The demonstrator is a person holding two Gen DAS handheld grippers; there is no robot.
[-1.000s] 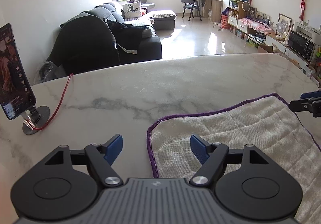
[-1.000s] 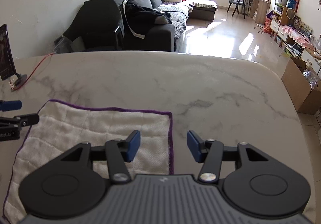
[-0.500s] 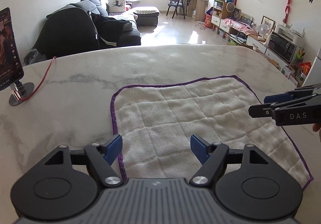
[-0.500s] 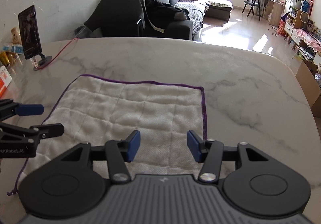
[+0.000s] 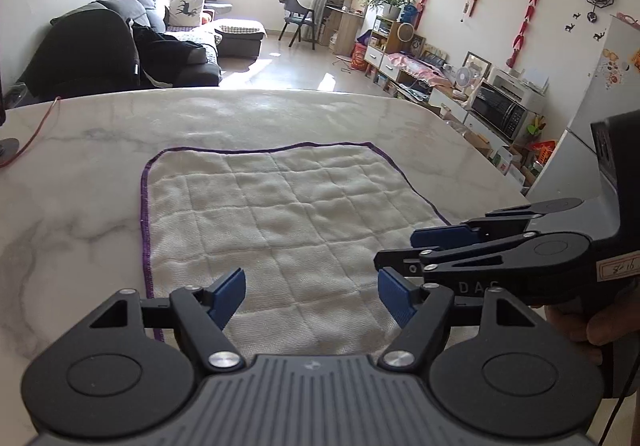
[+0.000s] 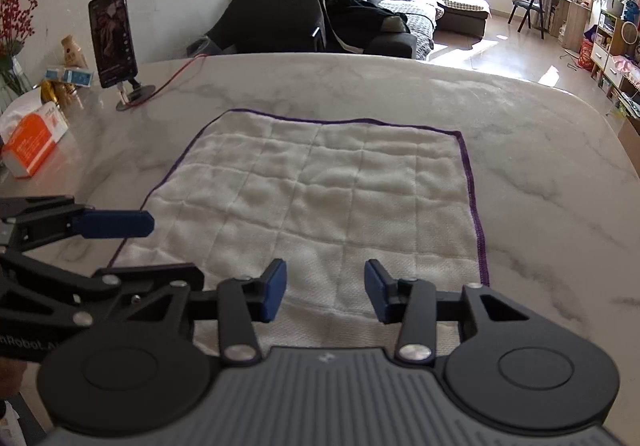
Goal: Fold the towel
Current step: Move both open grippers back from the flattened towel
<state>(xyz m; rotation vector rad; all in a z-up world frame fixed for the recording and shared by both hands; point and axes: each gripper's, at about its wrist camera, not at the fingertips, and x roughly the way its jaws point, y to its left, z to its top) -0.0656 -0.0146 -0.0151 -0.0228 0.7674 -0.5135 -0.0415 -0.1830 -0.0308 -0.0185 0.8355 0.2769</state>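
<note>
A white quilted towel (image 5: 280, 214) (image 6: 320, 198) with a purple hem lies spread flat on the marble table (image 5: 260, 114) (image 6: 520, 134). My left gripper (image 5: 312, 298) hovers open over the towel's near edge, nothing between its blue pads. My right gripper (image 6: 326, 290) is open too, above the same near edge, a little right of centre. The two are close side by side: the right gripper (image 5: 412, 250) shows at the right of the left wrist view, the left gripper (image 6: 148, 246) at the left of the right wrist view. The towel's near hem is hidden under the gripper bodies.
A phone on a stand (image 6: 114, 36) with a red cable (image 6: 176, 76) stands at the table's far left. An orange box (image 6: 34, 144) and small packets sit by the left edge. A hand (image 5: 592, 322) holds the right gripper. Bare marble surrounds the towel.
Both grippers have drawn back toward the towel's near edge and come closer together, so the whole towel now shows. Both stay open; the towel has not moved.
</note>
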